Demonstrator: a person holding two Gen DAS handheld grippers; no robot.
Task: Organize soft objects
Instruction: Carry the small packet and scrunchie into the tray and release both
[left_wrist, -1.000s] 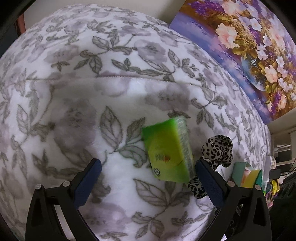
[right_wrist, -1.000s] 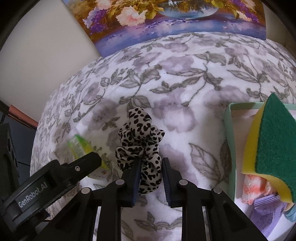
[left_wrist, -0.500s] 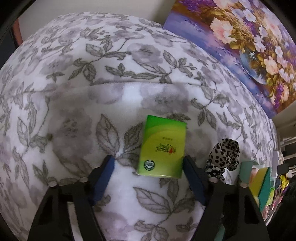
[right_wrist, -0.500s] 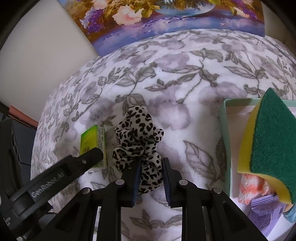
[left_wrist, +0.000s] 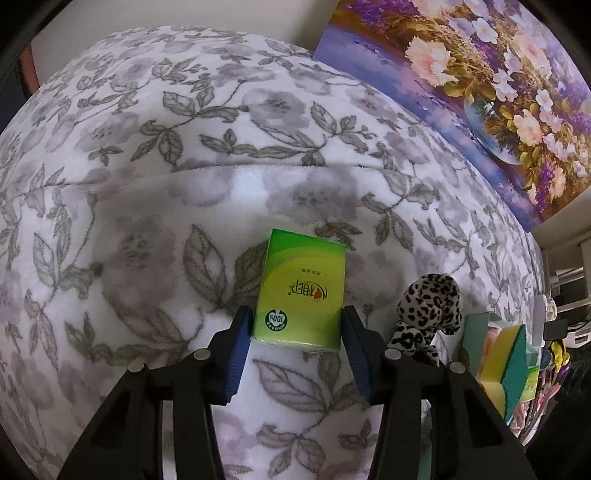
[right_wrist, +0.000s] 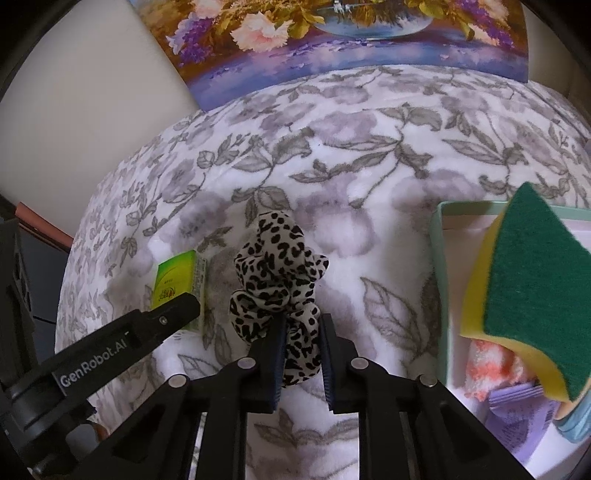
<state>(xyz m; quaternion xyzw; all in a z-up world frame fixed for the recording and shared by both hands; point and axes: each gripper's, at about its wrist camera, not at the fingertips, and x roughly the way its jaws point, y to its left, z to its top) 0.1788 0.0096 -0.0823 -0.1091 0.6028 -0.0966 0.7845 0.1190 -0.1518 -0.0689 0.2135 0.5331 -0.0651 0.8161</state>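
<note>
The left gripper (left_wrist: 297, 328) stands over a green tissue pack (left_wrist: 302, 291) that lies flat on the floral blanket (left_wrist: 147, 166). Its jaws have just been closing, and the pack's near end now sits between the blue pads (left_wrist: 240, 354), which lie right against the pack's two long sides; whether they press on it cannot be told. The pack's printed face is up, its far end pointing away from the gripper toward a fold in the blanket.

The right gripper (right_wrist: 301, 354) points steeply down at a leopard-print scrunchie (right_wrist: 277, 273). Its jaws have just been closing too and stand narrow, pinching the lower loop of the scrunchie between them, while the rest of the fabric bunches up beyond the fingertips. In the right wrist view the scrunchie is just right of the pack (right_wrist: 179, 277), with the left gripper's black finger (right_wrist: 162, 321) crossing over the pack's near end.

Further right a pale green box (right_wrist: 439, 266) rests on the blanket. A yellow sponge (right_wrist: 532, 295) with a green scouring face leans out of it, above a pink-and-white cloth (right_wrist: 487, 365) and some lilac packets (right_wrist: 517, 410). A flower painting (right_wrist: 332, 44) leans at the far edge of the blanket.
</note>
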